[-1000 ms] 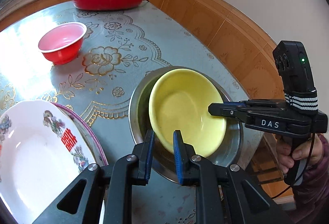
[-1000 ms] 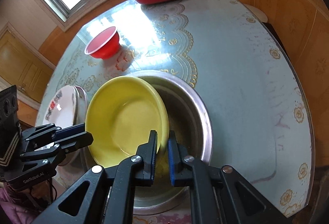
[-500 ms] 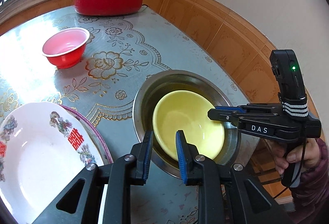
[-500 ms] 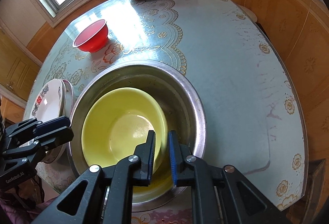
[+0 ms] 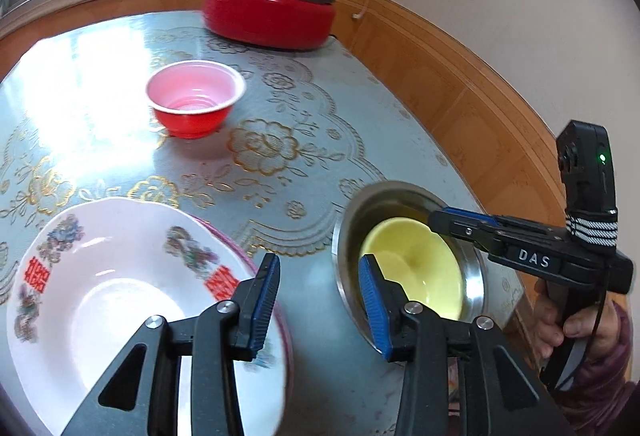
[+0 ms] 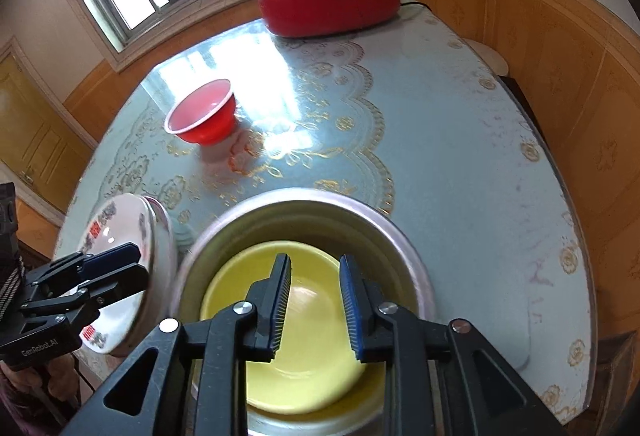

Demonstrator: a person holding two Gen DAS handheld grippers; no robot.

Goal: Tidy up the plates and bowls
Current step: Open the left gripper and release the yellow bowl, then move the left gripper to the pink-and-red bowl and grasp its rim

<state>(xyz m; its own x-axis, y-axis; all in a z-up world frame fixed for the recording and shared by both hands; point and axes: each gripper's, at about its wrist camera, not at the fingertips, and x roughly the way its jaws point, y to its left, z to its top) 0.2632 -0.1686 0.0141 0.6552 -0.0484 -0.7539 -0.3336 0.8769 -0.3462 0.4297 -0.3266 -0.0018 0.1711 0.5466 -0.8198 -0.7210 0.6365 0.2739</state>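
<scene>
1. The right gripper [image 6: 314, 302] hangs spread over the yellow bowl [image 6: 304, 364], holding nothing.
2. The yellow bowl sits inside the metal basin [image 6: 408, 236].
3. The left gripper [image 5: 320, 300] is spread wide between the basin and the white plate [image 5: 100, 276].
4. The red bowl [image 5: 194, 98] stands farther back on the table [image 6: 460, 140].
5. The red pot [image 6: 328, 6] sits at the far edge.
</scene>
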